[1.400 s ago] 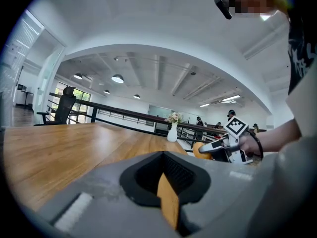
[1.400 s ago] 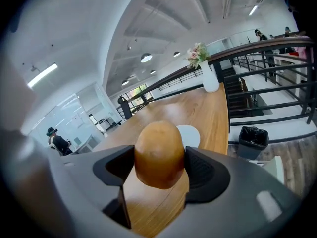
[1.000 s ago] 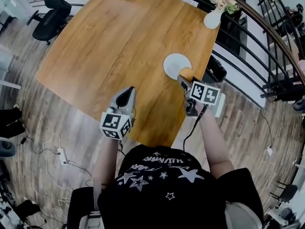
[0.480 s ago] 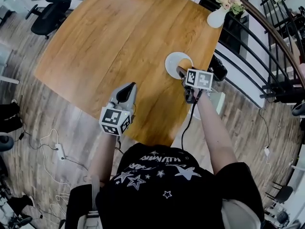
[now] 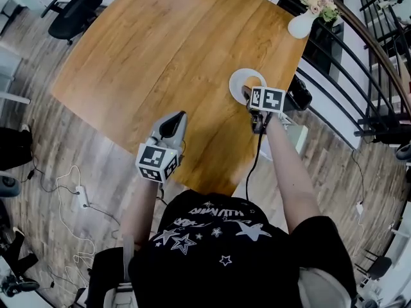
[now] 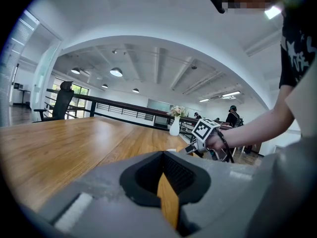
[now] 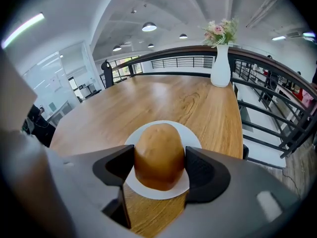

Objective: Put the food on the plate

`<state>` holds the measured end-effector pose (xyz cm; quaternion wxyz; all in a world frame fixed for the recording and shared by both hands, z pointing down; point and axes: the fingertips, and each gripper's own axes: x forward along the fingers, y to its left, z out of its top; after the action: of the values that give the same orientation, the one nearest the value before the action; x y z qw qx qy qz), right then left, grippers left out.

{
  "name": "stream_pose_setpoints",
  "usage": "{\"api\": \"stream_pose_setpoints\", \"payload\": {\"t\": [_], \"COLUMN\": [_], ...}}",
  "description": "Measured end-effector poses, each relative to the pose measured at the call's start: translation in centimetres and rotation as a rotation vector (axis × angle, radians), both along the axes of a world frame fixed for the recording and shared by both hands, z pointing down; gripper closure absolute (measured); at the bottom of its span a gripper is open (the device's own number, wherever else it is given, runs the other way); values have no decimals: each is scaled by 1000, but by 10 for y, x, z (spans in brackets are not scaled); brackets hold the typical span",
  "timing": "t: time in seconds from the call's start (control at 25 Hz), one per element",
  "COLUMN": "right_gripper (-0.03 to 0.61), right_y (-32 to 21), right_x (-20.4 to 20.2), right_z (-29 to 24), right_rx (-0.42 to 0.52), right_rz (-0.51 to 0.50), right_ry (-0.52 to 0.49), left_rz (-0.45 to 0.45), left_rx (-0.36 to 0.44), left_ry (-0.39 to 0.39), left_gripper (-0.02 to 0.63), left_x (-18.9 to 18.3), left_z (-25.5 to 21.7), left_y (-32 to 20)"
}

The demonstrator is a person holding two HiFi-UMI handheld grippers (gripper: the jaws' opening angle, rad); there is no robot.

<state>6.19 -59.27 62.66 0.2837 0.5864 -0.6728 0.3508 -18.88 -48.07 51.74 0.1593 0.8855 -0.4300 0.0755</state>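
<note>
Off to the left, a black office chair (image 5: 74, 11) stands on the grey-brown plank floor (image 5: 29, 56), and white cables (image 5: 70, 194) trail across the boards nearer the person. The broad honey-coloured wooden tabletop (image 5: 160, 50) carries very little. The left gripper (image 5: 173, 122) hovers over its near edge, jaws drawn together to a thin slit with nothing in it. Further right, close to the tabletop's right edge, lies a small round white plate (image 5: 239, 77). The right gripper (image 7: 159, 168) reaches over the plate's near rim, its jaws clamped on either side of a golden-brown rounded bread roll (image 7: 159, 152). The roll is over the plate, though I can't tell whether it touches it. At the far right corner stands a white vase of pink flowers (image 5: 302, 23), and a black metal railing (image 7: 168, 59) curves round behind it.
</note>
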Motion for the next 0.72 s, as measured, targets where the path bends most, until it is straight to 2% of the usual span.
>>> {"api": "stream_pose_setpoints", "payload": {"t": [0.12, 0.2, 0.52, 0.72], "right_gripper": [245, 213, 213, 213], "right_y": [-1, 1, 16, 31], "right_x": [-2, -3, -2, 9], "right_z": [0, -1, -9, -24], "right_rx": [1, 7, 20, 69], "right_rz": [-17, -29, -57, -52], "right_ry": [6, 6, 5, 10], "left_rz": [-11, -15, -32, -43], "left_rx": [-6, -10, -6, 6], "left_ry": [5, 12, 9, 6], "left_gripper": [612, 612, 612, 612], "left_x": [-2, -1, 2, 8], "left_z": [1, 1, -2, -8], "left_y": [3, 7, 22, 36]}}
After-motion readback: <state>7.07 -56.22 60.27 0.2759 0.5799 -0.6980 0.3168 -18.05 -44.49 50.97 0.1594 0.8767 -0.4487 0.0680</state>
